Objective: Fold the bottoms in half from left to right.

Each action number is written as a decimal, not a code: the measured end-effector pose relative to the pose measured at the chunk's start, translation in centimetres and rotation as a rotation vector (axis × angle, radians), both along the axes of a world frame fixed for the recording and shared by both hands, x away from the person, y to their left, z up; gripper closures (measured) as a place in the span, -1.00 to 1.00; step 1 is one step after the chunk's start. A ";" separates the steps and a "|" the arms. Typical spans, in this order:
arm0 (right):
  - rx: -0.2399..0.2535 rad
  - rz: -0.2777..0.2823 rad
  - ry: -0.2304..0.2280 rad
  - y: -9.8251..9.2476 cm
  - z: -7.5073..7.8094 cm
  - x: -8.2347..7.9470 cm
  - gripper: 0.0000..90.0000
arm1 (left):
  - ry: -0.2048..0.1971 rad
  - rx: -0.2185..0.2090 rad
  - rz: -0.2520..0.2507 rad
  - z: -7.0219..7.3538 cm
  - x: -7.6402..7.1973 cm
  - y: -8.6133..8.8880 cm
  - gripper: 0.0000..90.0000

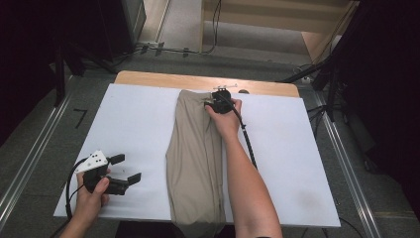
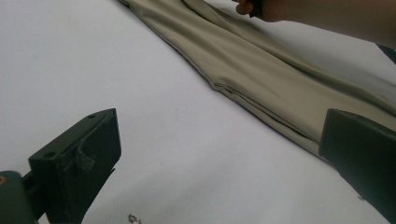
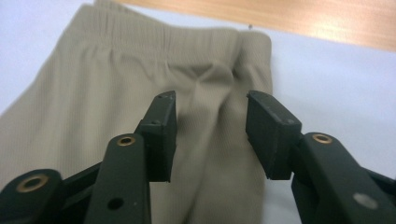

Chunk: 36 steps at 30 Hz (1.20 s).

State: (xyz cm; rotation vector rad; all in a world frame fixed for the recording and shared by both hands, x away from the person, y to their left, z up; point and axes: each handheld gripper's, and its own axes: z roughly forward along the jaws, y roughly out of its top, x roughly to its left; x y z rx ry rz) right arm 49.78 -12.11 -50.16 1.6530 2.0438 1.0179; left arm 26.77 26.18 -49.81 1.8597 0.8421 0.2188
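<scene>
Folded beige trousers (image 1: 194,163) on white table (image 1: 133,124), right tongs (image 3: 211,133) half-narrowed over waistband, gripping nothing, left tongs (image 1: 125,168) wide.

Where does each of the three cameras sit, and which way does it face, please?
High view: above the person's side, looking forward and down on the white table and beige trousers; both forearms enter from below.
Left gripper view: on the left gripper, looking across the table past its spread fingers.
Right gripper view: on the right gripper, facing the waistband.
All three share the trousers.
</scene>
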 end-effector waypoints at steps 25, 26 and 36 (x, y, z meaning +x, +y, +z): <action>-0.082 -0.014 0.006 -1.4 -0.8 2.3 0.08 | 0.013 -0.003 -0.006 -0.1 0.3 0.0 -1.00; -0.082 -0.014 0.006 -1.4 -0.8 2.3 0.08 | 0.013 -0.003 -0.006 -0.1 0.3 0.0 -1.00; -0.025 0.076 -0.082 -2.8 2.4 -5.0 -0.15 | -0.018 0.022 0.015 0.2 -0.3 -0.1 -0.99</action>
